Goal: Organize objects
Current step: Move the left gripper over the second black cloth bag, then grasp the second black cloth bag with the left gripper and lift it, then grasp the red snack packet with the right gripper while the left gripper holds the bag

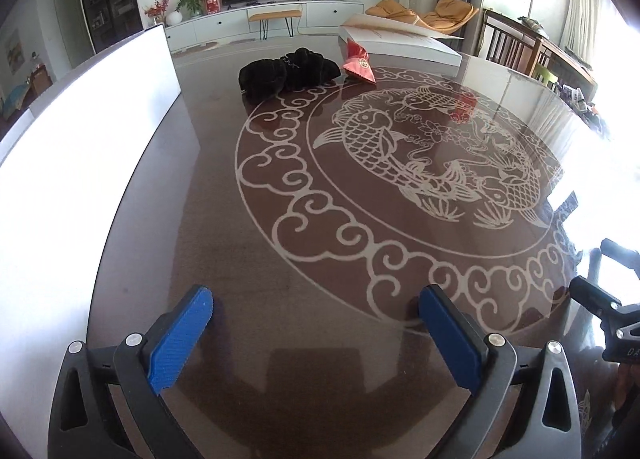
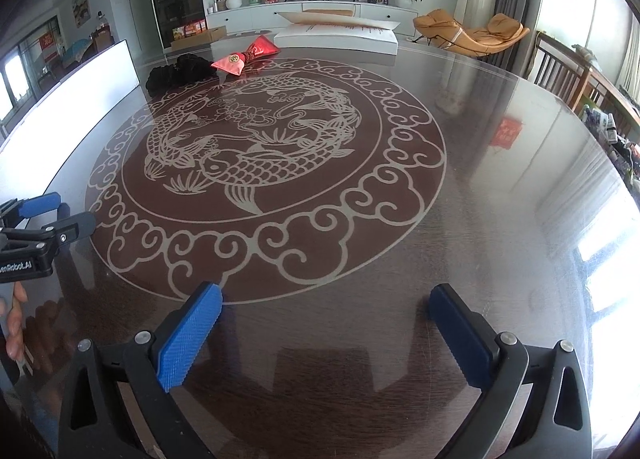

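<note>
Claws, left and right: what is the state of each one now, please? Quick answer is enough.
Left claw: open, holding nothing, above the table.
Right claw: open, holding nothing, above the same table.

A glossy dark tabletop (image 2: 500, 219) with a fish motif carries a black fabric bundle (image 2: 176, 71), a red pouch (image 2: 234, 63) just beside it — and a flat white box (image 2: 340, 37) behind.
</note>
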Demonstrator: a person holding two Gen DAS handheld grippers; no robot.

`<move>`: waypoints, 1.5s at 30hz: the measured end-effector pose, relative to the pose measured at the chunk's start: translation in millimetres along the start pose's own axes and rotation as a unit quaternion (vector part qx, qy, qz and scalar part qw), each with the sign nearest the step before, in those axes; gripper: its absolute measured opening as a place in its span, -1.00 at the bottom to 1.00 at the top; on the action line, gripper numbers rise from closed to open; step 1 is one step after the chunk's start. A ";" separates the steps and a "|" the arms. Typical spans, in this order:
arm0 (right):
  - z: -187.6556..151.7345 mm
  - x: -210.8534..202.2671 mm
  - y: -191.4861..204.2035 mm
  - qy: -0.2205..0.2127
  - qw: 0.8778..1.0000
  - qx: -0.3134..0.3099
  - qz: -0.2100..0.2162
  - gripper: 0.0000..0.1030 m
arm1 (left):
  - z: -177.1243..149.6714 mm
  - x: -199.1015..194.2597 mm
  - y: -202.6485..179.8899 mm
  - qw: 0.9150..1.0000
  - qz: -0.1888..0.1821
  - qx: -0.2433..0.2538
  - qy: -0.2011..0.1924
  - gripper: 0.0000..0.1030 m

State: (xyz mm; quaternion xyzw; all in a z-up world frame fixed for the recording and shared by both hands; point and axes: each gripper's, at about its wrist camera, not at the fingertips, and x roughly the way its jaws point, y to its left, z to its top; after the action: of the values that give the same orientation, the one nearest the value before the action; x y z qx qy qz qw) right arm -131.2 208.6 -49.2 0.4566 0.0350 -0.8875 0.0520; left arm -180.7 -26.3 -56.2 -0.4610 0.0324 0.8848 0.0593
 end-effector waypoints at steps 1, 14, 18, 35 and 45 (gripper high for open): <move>0.1 0.0 -0.9 0.000 1.000 0.000 0.000 1.00 | 9.4 6.7 2.0 1.000 -0.003 0.005 0.001 1.00; 0.0 0.1 -0.4 0.000 1.000 0.000 0.000 1.00 | 158.3 79.7 32.3 0.995 0.030 0.094 0.008 1.00; 0.0 0.1 -0.4 0.000 1.000 0.000 0.000 1.00 | 185.3 95.6 35.0 0.994 0.017 0.106 0.010 1.00; -0.2 0.2 -1.0 0.000 1.000 0.001 0.000 1.00 | 34.0 7.3 44.0 0.997 0.028 -0.065 -0.014 -0.07; 47.0 29.1 13.1 0.035 0.998 -0.017 0.047 1.00 | 17.5 9.0 48.2 0.998 0.037 -0.052 -0.002 1.00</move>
State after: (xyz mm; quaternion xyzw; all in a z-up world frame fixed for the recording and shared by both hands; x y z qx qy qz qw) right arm -184.3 188.7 -45.8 0.4872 0.0305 -0.8669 0.1007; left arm -206.5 -71.5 -53.5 -0.4598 0.0035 0.8880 0.0027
